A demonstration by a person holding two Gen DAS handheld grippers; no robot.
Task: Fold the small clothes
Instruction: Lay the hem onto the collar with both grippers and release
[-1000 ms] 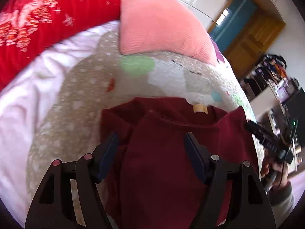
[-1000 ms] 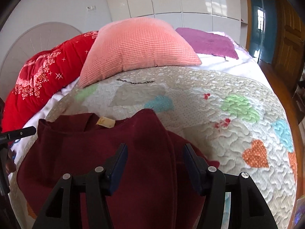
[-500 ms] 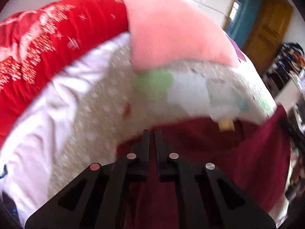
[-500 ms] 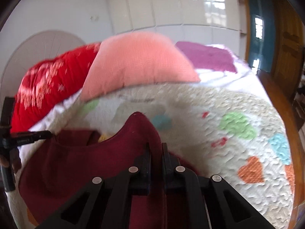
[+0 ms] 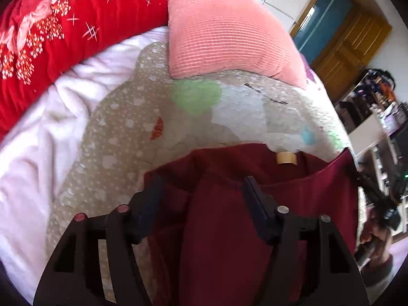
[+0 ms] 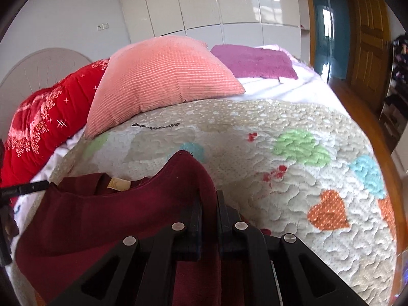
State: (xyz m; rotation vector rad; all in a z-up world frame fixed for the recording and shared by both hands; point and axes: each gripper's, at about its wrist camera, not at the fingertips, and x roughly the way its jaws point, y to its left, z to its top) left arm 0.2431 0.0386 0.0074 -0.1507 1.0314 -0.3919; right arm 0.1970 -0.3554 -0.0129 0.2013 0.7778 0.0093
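Closest up in the left wrist view: left gripper (image 5: 202,199) with jaws apart and opening, straddling a folded band of the maroon garment (image 5: 229,229) but not pinching it. Cloth simply lying between the fingers, flat on the quilt (image 5: 122,137).

Over in the right wrist view: right gripper (image 6: 209,205) with fingers together, clamped on a fold of that same maroon garment (image 6: 107,219), a peak of cloth rising just past the fingertips. Tan neck label (image 6: 118,184) showing just left of the raised fold, same label (image 5: 286,158) sitting just past the left tool's fingers in the other view.

Garment spread at the near edge of the bed, on top of the quilt with the pastel hearts. Off at the right edge of the left view, a hand (image 5: 374,239) wrapped around the other tool's handle, blurry.

Further back: pink ribbed pillow (image 6: 163,86) resting on the far edge of the quilt, red flowered blanket (image 6: 43,125) bunched along the left side, white sheet (image 5: 38,137) between blanket and quilt. Purple cushion (image 6: 255,61) behind the pink one, toward the far right corner of the bed.

Way back: white wardrobe doors (image 6: 216,2) and a wooden door (image 6: 369,38) on the right.
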